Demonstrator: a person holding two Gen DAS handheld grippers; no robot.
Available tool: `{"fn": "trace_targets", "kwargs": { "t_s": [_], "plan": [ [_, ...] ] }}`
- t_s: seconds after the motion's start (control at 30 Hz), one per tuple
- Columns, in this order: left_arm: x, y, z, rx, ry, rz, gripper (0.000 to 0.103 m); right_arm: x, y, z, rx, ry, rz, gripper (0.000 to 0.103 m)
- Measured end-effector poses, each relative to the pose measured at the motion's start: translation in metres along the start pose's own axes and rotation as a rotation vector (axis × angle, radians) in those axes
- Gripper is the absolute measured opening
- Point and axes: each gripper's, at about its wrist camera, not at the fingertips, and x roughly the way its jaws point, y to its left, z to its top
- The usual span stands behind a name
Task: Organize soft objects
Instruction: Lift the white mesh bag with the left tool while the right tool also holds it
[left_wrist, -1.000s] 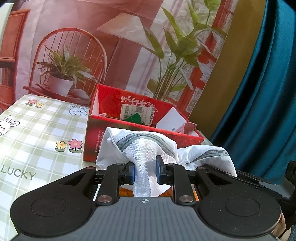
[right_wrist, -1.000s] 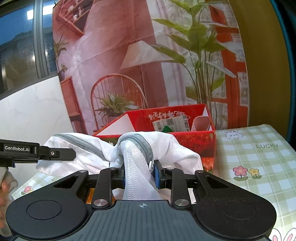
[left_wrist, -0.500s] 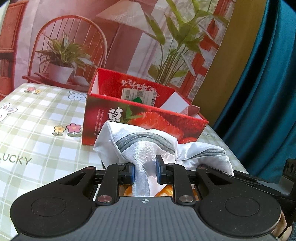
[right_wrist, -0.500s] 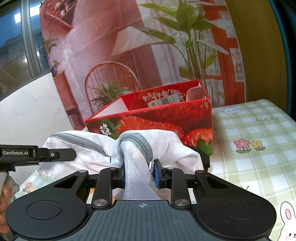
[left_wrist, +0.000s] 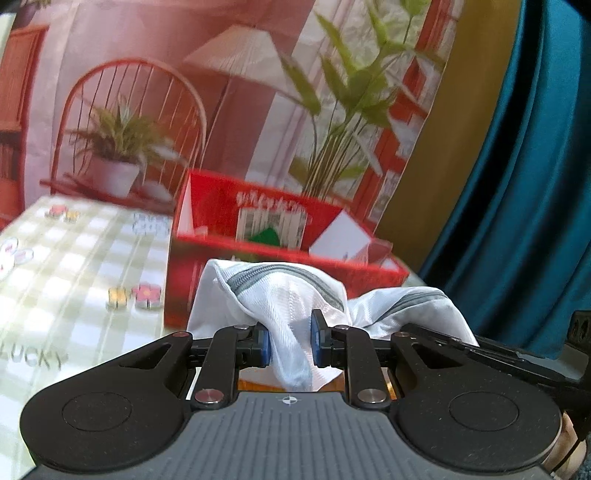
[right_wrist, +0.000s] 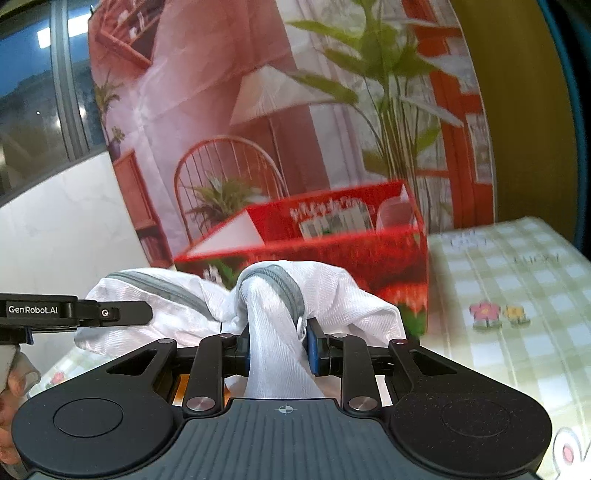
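- Jointly held: white mesh zippered laundry bag (left_wrist: 295, 295) (right_wrist: 280, 295), above green checked tablecloth (left_wrist: 74, 266), before red strawberry-print cardboard box (left_wrist: 229, 206).
- Left gripper (left_wrist: 290, 343), right gripper (right_wrist: 277, 347): each clamped on mesh.
- Bag's underside hidden; box lettering blurred.

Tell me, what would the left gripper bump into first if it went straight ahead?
Probably the red box: it stands right beyond the white mesh bag that the left gripper grips, though depth is hard to judge.

Mesh bag (left_wrist: 291, 295) higher, nearer box (left_wrist: 280, 236).
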Motion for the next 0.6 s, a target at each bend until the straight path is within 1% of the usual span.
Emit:
{"fn": "trace_targets", "kwargs": {
  "t_s": [0.2,0.4,0.6],
  "plan": [
    [-0.006,-0.005,0.025,0.057,-0.062,-0.012,0.021,-0.001,0.002,0.036,-0.045,-0.061,0.031,0.023],
    [0.001,-0.008,0.050,0.086,-0.083,-0.025,0.021,0.009,0.001,0.070,-0.053,-0.089,0.058,0.023],
    [0.012,-0.008,0.072,0.102,-0.093,-0.037,0.021,0.025,-0.003,0.102,-0.041,-0.089,0.072,0.023]
  ]
}}
